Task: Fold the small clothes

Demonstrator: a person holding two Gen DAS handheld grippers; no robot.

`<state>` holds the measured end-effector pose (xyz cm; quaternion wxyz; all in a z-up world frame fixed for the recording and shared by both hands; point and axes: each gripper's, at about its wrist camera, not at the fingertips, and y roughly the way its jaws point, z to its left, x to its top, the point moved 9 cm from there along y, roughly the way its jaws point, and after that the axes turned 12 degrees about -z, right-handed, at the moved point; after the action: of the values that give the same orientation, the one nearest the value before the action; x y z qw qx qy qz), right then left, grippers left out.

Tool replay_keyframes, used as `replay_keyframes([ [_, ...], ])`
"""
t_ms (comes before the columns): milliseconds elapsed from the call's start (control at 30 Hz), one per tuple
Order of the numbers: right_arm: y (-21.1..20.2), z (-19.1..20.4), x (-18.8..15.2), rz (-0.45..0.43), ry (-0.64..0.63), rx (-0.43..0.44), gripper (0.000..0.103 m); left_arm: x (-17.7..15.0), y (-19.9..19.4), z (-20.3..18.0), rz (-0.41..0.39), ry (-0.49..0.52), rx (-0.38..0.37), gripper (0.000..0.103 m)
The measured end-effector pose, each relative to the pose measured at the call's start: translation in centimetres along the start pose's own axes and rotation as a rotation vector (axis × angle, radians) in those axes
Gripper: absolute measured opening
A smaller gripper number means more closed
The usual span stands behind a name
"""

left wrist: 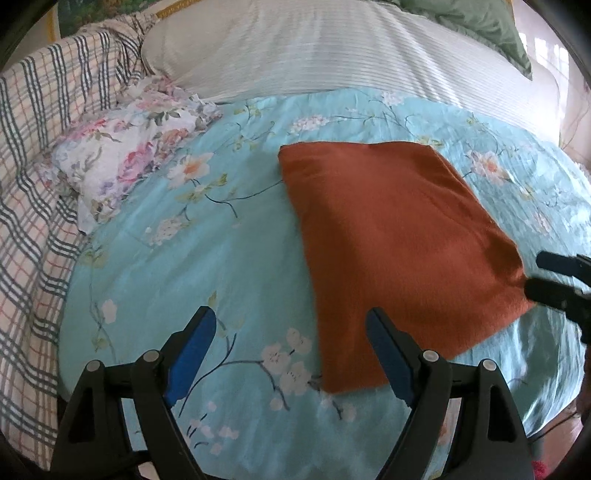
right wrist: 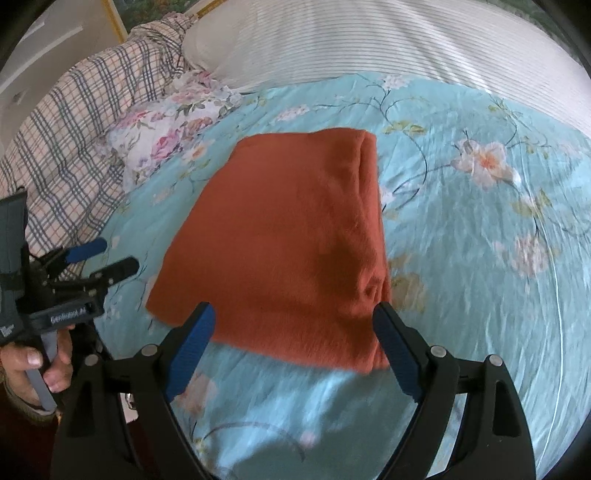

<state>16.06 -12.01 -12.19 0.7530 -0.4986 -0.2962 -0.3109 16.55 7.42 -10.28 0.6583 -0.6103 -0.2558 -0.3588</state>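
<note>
A rust-orange cloth (left wrist: 395, 243) lies folded into a flat rectangle on the light blue floral bedspread (left wrist: 207, 258). It also shows in the right wrist view (right wrist: 291, 243), with its folded edge on the right. My left gripper (left wrist: 291, 332) is open and empty, just above the bedspread at the cloth's near left corner; it appears in the right wrist view (right wrist: 107, 254) at the left, held by a hand. My right gripper (right wrist: 293, 328) is open and empty over the cloth's near edge; in the left wrist view it (left wrist: 543, 277) sits at the cloth's right corner.
A crumpled white floral cloth (left wrist: 122, 158) lies at the bedspread's far left. A plaid blanket (left wrist: 33, 184) runs along the left side. A white striped pillow (left wrist: 325, 48) lies behind, with a green cushion (left wrist: 484, 26) at the far right.
</note>
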Motion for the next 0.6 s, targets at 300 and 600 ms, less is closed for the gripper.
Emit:
replay_keyframes([
  [300, 5.0, -3.1, 7.0, -0.075, 0.124, 0.048, 0.083, 1.6, 4.4, 0.3, 0.056, -0.106, -0.076, 0.084],
  [600, 14.3, -7.3, 10.0, 0.027, 0.215, 0.021, 0.013, 2.5, 7.8, -0.1, 0.094, -0.137, -0.094, 0.084],
])
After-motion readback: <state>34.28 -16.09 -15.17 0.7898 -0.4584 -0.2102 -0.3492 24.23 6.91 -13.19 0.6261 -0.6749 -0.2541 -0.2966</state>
